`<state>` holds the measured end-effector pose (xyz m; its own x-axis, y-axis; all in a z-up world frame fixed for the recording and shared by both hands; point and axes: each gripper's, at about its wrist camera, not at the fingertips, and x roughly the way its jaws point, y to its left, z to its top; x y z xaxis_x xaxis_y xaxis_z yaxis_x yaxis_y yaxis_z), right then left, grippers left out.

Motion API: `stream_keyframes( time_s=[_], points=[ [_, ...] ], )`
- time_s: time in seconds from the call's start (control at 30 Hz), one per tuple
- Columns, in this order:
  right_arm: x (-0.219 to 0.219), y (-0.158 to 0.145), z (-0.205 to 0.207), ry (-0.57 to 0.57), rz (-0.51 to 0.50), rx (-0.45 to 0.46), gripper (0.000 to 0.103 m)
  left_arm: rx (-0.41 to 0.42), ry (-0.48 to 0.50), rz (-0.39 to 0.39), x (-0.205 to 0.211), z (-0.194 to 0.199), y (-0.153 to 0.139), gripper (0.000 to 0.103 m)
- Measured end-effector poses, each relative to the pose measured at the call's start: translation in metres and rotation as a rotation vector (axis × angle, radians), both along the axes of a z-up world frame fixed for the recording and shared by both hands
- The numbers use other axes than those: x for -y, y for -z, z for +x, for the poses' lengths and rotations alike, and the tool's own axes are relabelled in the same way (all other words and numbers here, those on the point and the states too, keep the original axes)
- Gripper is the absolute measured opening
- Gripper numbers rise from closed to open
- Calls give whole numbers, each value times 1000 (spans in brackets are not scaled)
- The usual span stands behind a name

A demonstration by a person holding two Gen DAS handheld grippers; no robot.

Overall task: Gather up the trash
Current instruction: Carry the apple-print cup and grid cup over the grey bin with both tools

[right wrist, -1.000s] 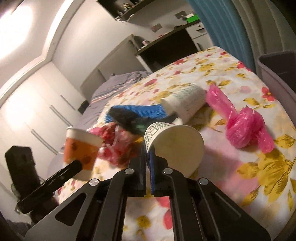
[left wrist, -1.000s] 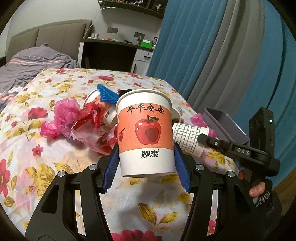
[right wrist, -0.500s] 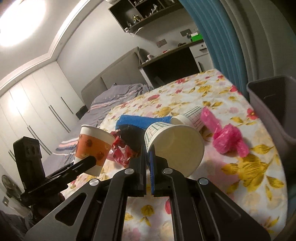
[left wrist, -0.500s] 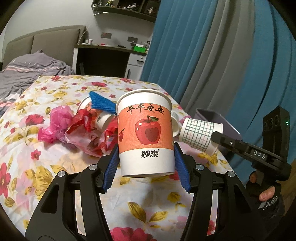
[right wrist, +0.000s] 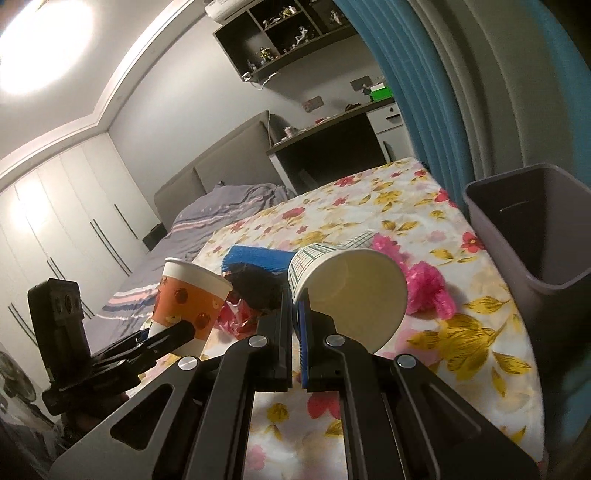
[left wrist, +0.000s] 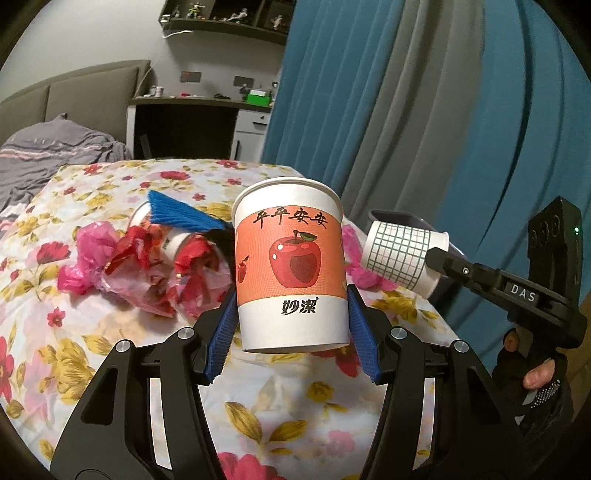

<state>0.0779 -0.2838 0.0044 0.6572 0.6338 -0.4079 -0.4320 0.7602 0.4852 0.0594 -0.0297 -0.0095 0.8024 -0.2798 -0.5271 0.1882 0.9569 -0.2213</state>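
Left gripper (left wrist: pixel 291 325) clamps an upright apple cup (left wrist: pixel 291 266); right gripper (right wrist: pixel 295 314) pinches a grid cup's (right wrist: pixel 347 291) rim above the floral bed (right wrist: pixel 461 332).

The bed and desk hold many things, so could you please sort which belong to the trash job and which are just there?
Job: apple cup, grid cup, grey bin, pink bag, red wrapper.
Lying about: grey blanket, green box, shelf figurines.

2 wrist fisheyes look down their fingers, close over the floral bed (left wrist: pixel 122 373); both catch the trash pile (left wrist: pixel 162 266) and each other's cup.
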Motion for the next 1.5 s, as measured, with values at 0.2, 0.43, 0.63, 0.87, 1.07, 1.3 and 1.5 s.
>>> stream_keyframes(
  time_s=[0.2, 0.43, 0.63, 0.87, 1.07, 1.3, 1.5],
  points=[
    [16, -3, 0, 37, -5, 10, 4, -3, 41, 0, 15, 5, -1, 56],
    [43, -7, 4, 108, -30, 28, 4, 18, 115, 9, 46, 17, -10, 56],
    [78, -9, 16, 205, -64, 37, 4, 28, 188, 11, 82, 36, -20, 56],
    [114, -3, 34, 310, -112, 25, 4, 34, 268, 12, 127, 62, -29, 56],
    [134, 6, 47, 362, -137, -3, 4, 31, 326, 6, 167, 91, -29, 56],
    [150, 21, 65, 396, -154, -49, 4, -23, 356, -25, 198, 129, -18, 56],
    [157, 33, 76, 400, -169, -78, 4, -86, 366, -35, 222, 161, -4, 56]
  ],
)
